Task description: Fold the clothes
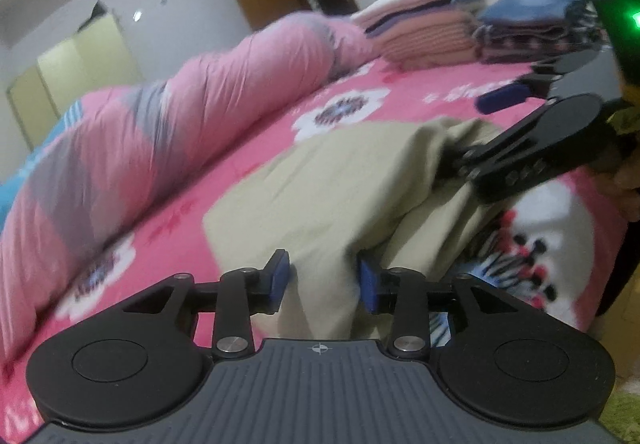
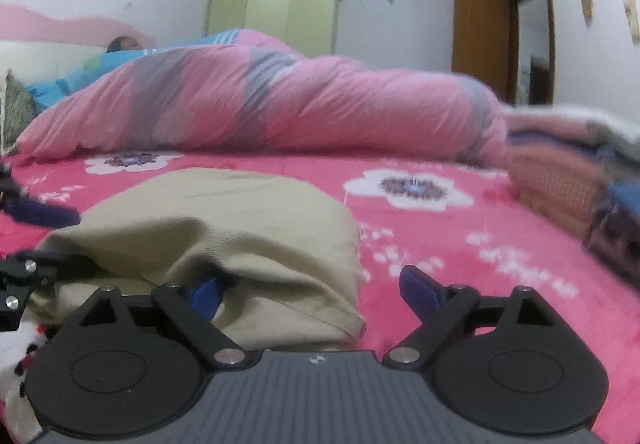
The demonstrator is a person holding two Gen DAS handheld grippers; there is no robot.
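A beige garment point(image 1: 320, 184) point(image 2: 224, 212) lies partly folded on the pink flowered bed sheet point(image 1: 240, 164) point(image 2: 440, 244). My left gripper point(image 1: 324, 280) point(image 2: 32, 240) is at its near edge. Its blue pads stand a little apart with a thick fold of the cloth between them. My right gripper point(image 2: 314, 292) point(image 1: 480, 130) is wide open at the garment's other side. Its left fingertip point(image 2: 208, 292) is tucked under the top layer of cloth. Its other fingertip point(image 2: 420, 292) is out over the bare sheet.
A rolled pink and grey quilt point(image 1: 160, 116) point(image 2: 280, 96) runs along the far side of the bed, with a person point(image 2: 120, 42) lying at its end. Stacks of folded clothes point(image 1: 432, 32) point(image 2: 560, 180) sit on the bed's corner. A wardrobe point(image 2: 272, 12) and a door point(image 2: 480, 36) stand behind.
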